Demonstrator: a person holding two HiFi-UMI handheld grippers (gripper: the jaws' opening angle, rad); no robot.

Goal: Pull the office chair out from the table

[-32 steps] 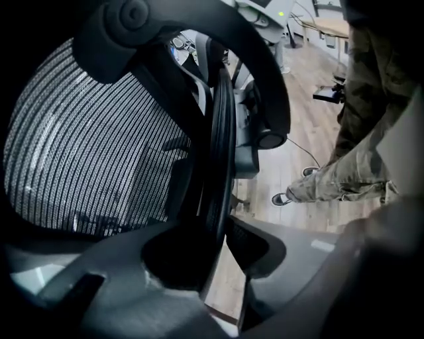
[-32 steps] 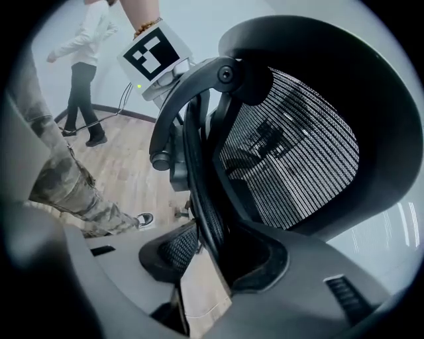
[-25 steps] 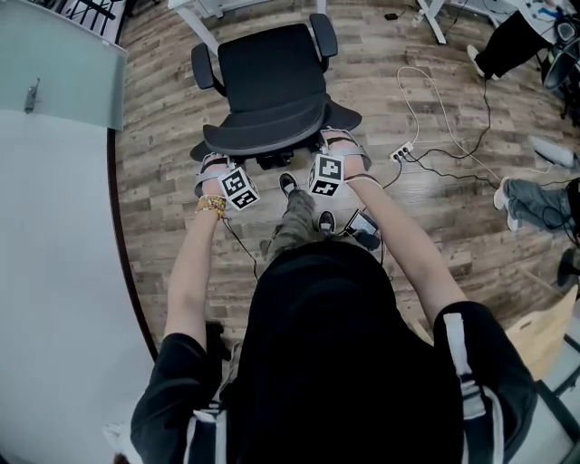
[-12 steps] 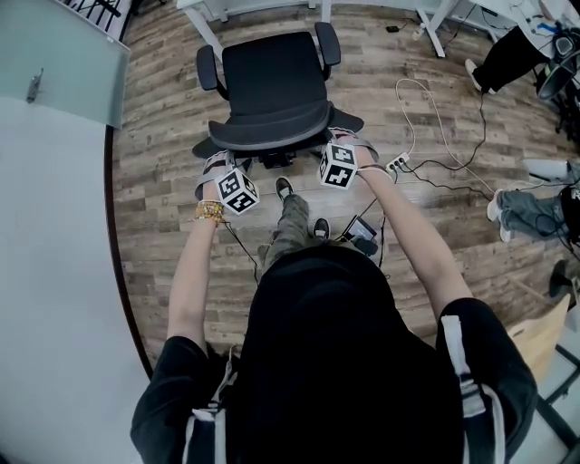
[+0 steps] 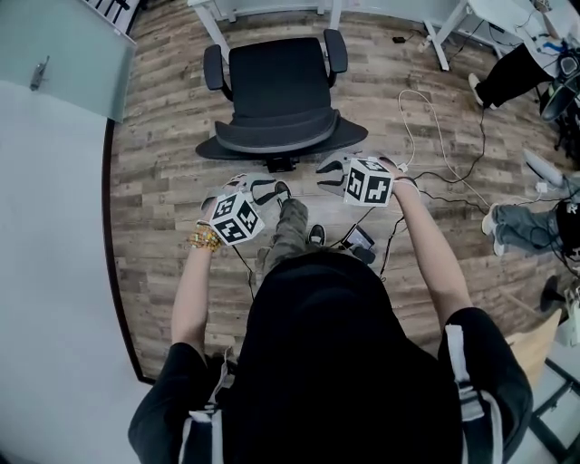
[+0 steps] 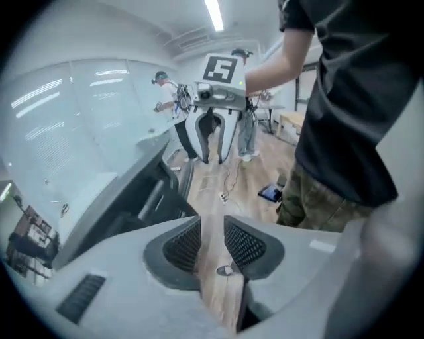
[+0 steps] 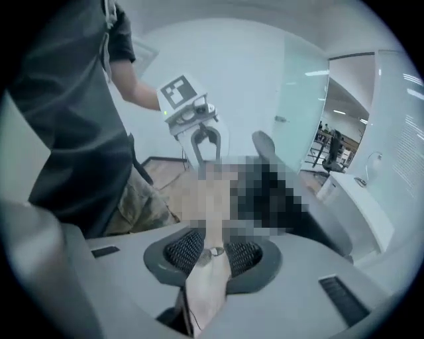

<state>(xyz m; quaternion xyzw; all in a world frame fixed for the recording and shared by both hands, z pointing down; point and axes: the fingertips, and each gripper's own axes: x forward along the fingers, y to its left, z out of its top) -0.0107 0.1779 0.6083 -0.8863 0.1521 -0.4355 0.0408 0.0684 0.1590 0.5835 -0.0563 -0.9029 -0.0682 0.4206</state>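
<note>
The black office chair (image 5: 276, 91) stands on the wood floor, its seat facing the white table's legs (image 5: 213, 27) at the top of the head view. My left gripper (image 5: 256, 188) hovers below the backrest's left end and touches nothing. My right gripper (image 5: 328, 172) hangs off the backrest's right end, also apart from it. Both pairs of jaws are closing with nothing between them. The left gripper view has its jaws (image 6: 213, 242) over bare floor, with the chair (image 6: 142, 198) at left and the right gripper (image 6: 215, 129) across. The right gripper view shows its jaws (image 7: 213, 250) and the left gripper (image 7: 199, 132).
A power strip with cables (image 5: 426, 118) lies on the floor right of the chair. A phone (image 5: 358, 240) lies near my feet. A glass partition (image 5: 63, 63) runs along the left. Someone's legs (image 5: 526, 227) reach in at the right edge.
Both grippers have come off the backrest's edge and drawn back and up towards me. Their jaws point more inward now. The chair sits slightly farther from me in the picture.
</note>
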